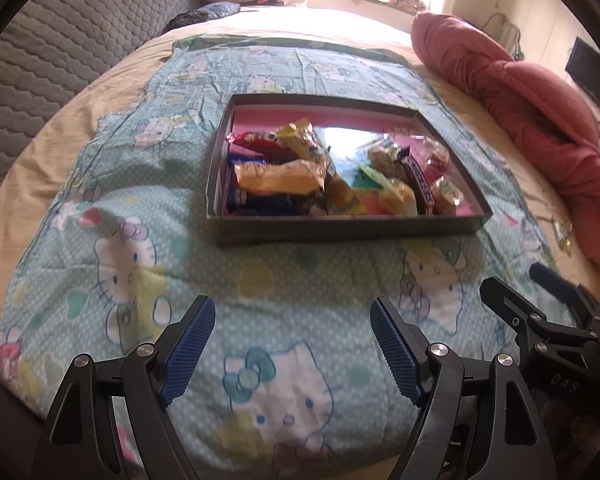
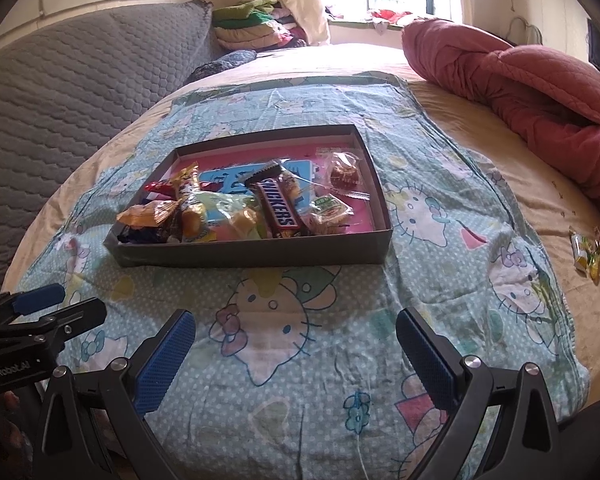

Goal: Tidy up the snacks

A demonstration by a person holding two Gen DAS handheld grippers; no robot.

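On top of the cartoon-cat blanket [image 2: 300, 320] sits one shallow box [image 2: 256, 248] with the snacks [image 2: 220, 216] piled loose inside, including one Snickers bar [image 2: 278, 208]; I can't get a solid count on the rest. One stray candy pack [image 2: 586, 250] lies well apart near the pink quilt [image 2: 520, 80]. Looks like sorting's mostly done, so next is probably fetching that stray; left gripper [image 1: 292, 344] and right gripper [image 2: 296, 356] both hang spread apart, empty.
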